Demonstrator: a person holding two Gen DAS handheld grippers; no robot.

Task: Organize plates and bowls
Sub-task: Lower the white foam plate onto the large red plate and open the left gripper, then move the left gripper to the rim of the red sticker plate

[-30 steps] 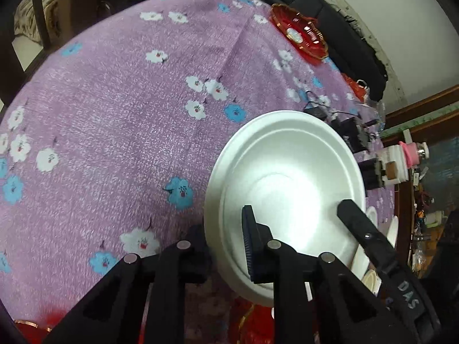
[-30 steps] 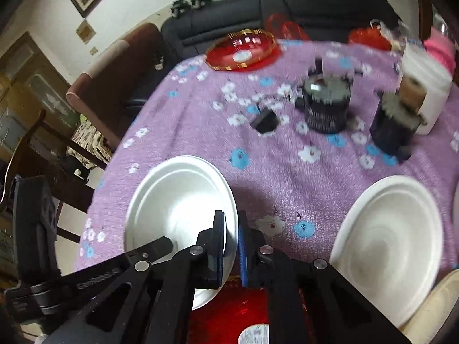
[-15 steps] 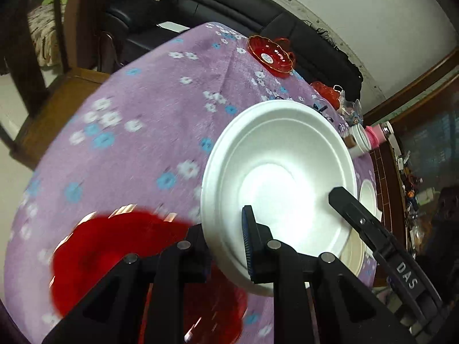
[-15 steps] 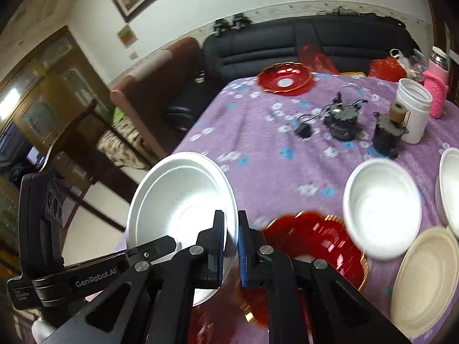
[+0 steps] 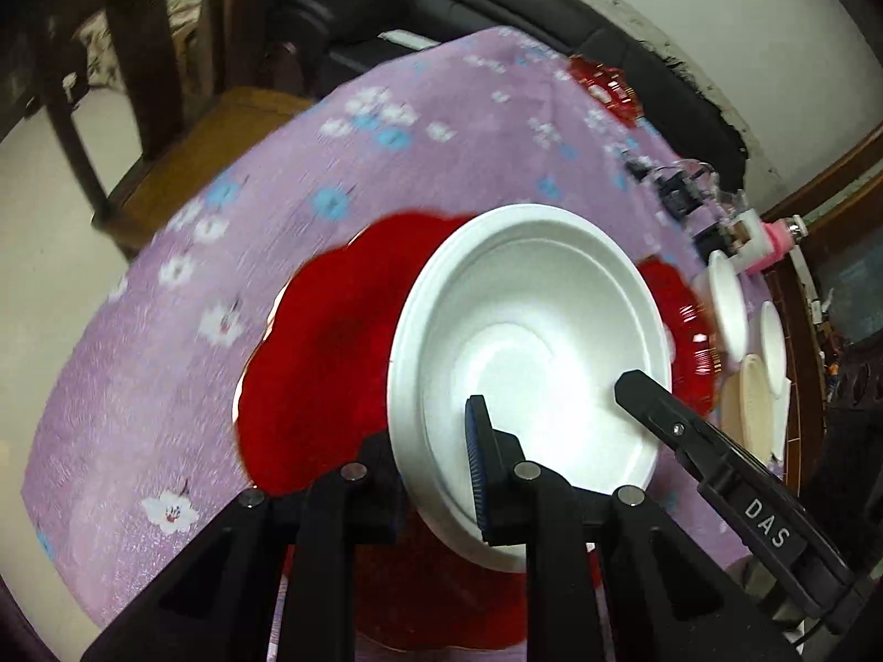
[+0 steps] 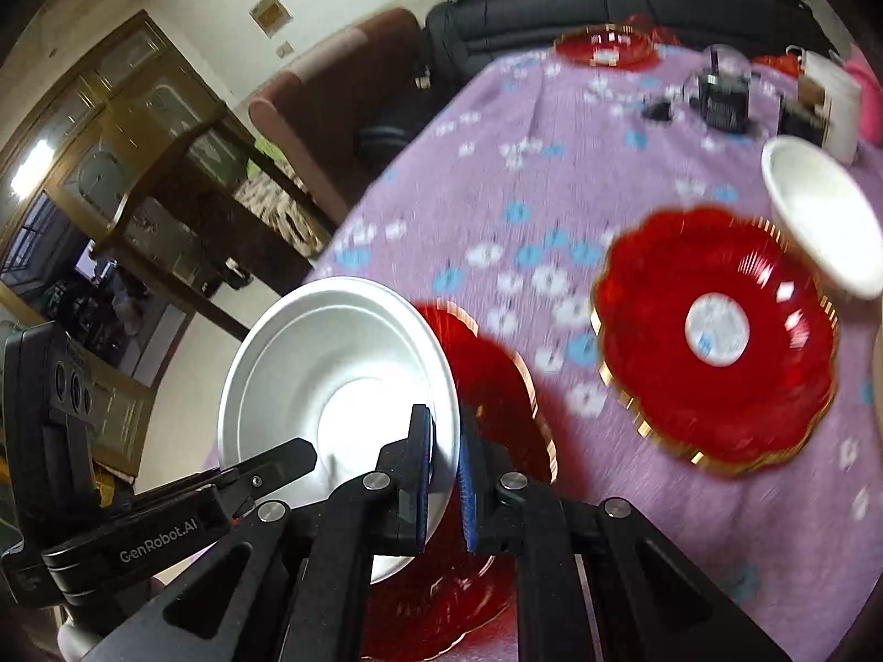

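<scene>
I have carried both bowls across since a second ago: my left hand-held gripper (image 5: 436,474) clamps the white bowl (image 5: 530,364) and my right hand-held gripper (image 6: 444,480) the silver bowl (image 6: 336,386), each held above a red plate (image 5: 331,358) on the counter (image 5: 138,358).

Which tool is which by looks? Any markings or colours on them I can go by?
Both are matte black angular linkages with silver pivot pins and blue ribbed pads. The left tool shows the other unit's black arm lettered "DAS" in white. The right tool shows one lettered "GenRobot.AI". No cables or sleeves visible.
</scene>
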